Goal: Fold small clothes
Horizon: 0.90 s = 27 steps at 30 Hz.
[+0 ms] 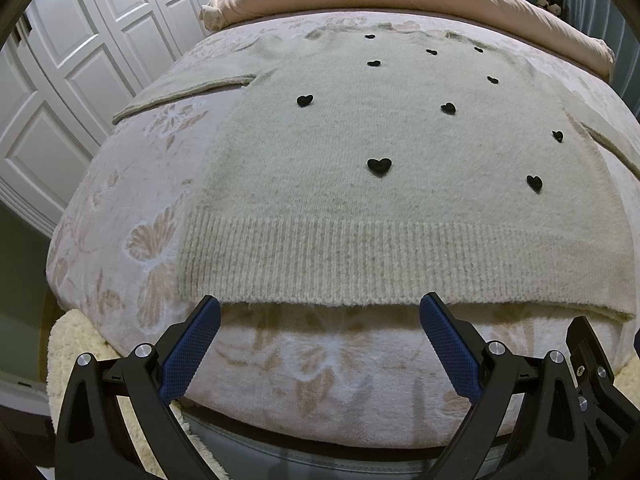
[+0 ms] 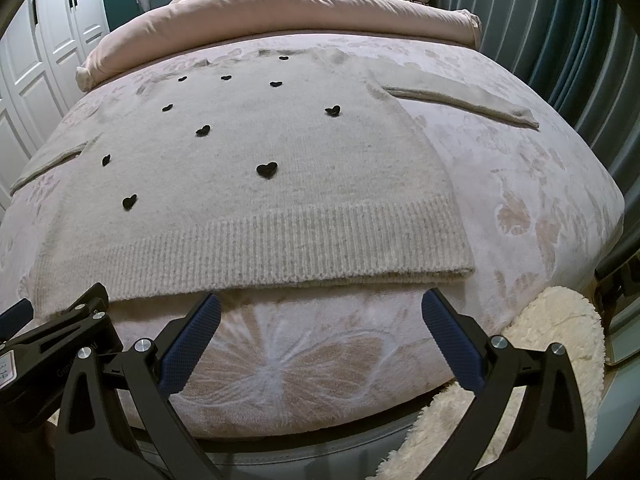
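Note:
A cream knitted sweater [image 1: 360,208] with several small black hearts lies flat on the bed, sleeves spread out, ribbed hem toward me. It also shows in the right wrist view [image 2: 248,208]. My left gripper [image 1: 320,304] is open and empty, its fingertips just short of the hem's left half. My right gripper [image 2: 320,300] is open and empty, its fingertips just short of the hem's right half. The right gripper shows at the right edge of the left wrist view [image 1: 592,364], and the left gripper at the left edge of the right wrist view [image 2: 60,320].
The bed has a pale floral blanket [image 1: 132,248]. A pink duvet [image 2: 280,8] is bunched at the far end. White wardrobe doors [image 1: 80,40] stand on the left, blue curtains [image 2: 560,48] on the right. A fluffy cream throw [image 2: 552,344] hangs at the bed's near edge.

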Available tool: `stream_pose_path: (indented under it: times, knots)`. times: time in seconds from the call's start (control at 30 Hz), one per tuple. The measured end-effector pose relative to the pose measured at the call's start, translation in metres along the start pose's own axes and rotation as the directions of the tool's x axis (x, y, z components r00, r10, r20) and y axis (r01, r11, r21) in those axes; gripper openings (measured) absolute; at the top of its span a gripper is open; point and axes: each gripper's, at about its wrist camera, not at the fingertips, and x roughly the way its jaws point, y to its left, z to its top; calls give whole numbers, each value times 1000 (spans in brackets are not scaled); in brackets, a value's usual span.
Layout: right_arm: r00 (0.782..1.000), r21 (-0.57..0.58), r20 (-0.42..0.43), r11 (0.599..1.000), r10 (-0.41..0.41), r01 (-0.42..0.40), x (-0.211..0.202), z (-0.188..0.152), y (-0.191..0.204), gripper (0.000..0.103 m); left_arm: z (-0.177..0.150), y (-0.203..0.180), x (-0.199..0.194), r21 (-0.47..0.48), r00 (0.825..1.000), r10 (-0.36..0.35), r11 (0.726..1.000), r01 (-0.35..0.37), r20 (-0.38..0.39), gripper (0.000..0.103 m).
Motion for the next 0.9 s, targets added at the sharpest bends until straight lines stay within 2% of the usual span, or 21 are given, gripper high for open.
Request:
stream_pose_path:
  times: [0.1, 0.17, 0.27, 0.4, 0.47, 0.53, 0.6, 0.7, 0.8, 0.9]
  knots:
    - [1000, -6, -11, 1000, 12, -12, 4, 0, 0, 98, -1, -1, 5, 7, 1000, -5, 1000, 5, -17, 97]
    - [999, -23, -11, 999, 35, -35, 9, 3, -2, 98, 1, 0, 8, 12, 999, -27, 1000, 27, -31, 98]
    - [999, -27, 23, 999, 28, -28, 16, 17, -16, 98, 10, 7, 11, -15, 997, -78, 997, 78, -17, 98]
    - [999, 56, 48, 998, -8, 5, 41, 57, -69, 98, 31, 22, 22, -86, 989, -141, 987, 137, -38, 97]
    - [996, 123, 61, 991, -60, 52, 60, 89, -114, 98, 40, 26, 30, -112, 986, -153, 983, 145, -66, 97]
    - [996, 198, 59, 978, -73, 60, 80, 117, -156, 98, 46, 30, 37, -142, 984, -160, 979, 147, -83, 97]
    - [995, 302, 60, 952, -78, 56, 101, 144, -202, 98, 52, 33, 44, -165, 983, -157, 976, 139, -97, 97]
    - [997, 501, 47, 865, -65, 33, 144, 184, -282, 98, 60, 35, 52, -180, 985, -137, 977, 117, -102, 97]
    - [992, 592, 34, 802, -119, 76, 173, 207, -329, 98, 70, 34, 59, -190, 986, -135, 975, 114, -99, 97]
    - [993, 652, 12, 754, -118, 82, 203, 226, -365, 98, 77, 35, 66, -199, 987, -123, 975, 100, -107, 97]
